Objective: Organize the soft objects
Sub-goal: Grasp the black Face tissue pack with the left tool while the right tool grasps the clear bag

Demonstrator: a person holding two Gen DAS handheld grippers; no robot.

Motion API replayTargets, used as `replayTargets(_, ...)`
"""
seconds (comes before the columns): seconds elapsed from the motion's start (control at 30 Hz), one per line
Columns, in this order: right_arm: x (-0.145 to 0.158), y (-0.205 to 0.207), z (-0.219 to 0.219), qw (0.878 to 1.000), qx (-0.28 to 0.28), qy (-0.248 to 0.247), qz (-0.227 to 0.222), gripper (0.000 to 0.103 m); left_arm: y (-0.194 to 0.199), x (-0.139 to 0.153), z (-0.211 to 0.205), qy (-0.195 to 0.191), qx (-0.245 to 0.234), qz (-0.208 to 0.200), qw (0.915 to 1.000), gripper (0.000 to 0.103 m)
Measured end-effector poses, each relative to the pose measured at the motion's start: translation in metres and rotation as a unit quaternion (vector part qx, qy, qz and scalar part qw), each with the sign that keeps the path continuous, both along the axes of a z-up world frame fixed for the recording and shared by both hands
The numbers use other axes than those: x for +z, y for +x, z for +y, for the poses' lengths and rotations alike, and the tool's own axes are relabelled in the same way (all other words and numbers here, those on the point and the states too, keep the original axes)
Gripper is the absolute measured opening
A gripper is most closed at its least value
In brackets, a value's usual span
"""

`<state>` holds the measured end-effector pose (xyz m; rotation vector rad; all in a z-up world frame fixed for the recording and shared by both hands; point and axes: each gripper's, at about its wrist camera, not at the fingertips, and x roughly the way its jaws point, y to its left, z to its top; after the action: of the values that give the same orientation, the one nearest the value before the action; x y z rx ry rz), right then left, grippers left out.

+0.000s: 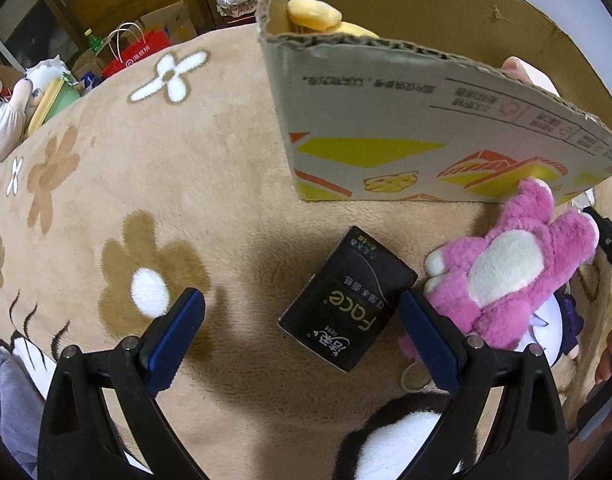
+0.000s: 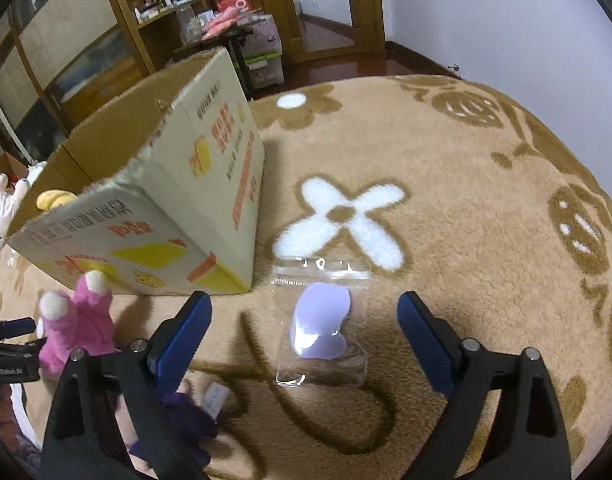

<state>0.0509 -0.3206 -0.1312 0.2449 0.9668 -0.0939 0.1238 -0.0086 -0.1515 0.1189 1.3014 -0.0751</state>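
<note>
My left gripper (image 1: 301,328) is open and empty over the carpet, its fingers either side of a black tissue pack (image 1: 348,300) lying flat. A pink plush toy (image 1: 514,268) lies just right of it, partly over a purple-and-white doll (image 1: 554,328). A black-and-white plush (image 1: 394,440) shows at the bottom. The cardboard box (image 1: 406,128) stands behind, with a yellow plush (image 1: 314,14) inside. My right gripper (image 2: 306,332) is open and empty above a clear bag holding a lilac pad (image 2: 322,328). The pink plush (image 2: 75,328) and the box (image 2: 157,216) are to its left.
The beige flowered carpet (image 1: 165,180) covers the floor. A white plush (image 1: 3,120), bags and small boxes (image 1: 137,50) sit at its far left edge. Wooden cabinets (image 2: 85,40), shelves and a doorway (image 2: 330,8) stand beyond the carpet. The other gripper (image 2: 9,352) shows at the left edge.
</note>
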Motion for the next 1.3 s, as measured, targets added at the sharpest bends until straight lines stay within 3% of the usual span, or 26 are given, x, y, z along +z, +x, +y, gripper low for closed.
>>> replayTargets(0.13, -0.007, 0.002, 0.004, 1.0, 0.007, -0.01, 0.013, 0.09, 0.002, -0.001, 0.002, -0.004, 0.001, 0.001, 1.0, 0.097)
replayTargets(0.8, -0.012, 0.002, 0.017, 0.998, 0.023, -0.054, 0.028, 0.09, 0.021, -0.017, 0.025, -0.039, 0.02, 0.016, 0.9989, 0.097)
replayTargets(1.07, -0.012, -0.001, 0.017, 0.998, 0.023, -0.055, 0.029, 0.09, 0.026, -0.019, 0.028, -0.034, 0.016, 0.014, 0.9992, 0.096)
replayTargets(1.3, -0.013, -0.001, 0.014, 0.998, 0.017, -0.057, 0.033, 0.078, 0.02, -0.018, 0.023, -0.059, 0.013, 0.017, 0.998, 0.075)
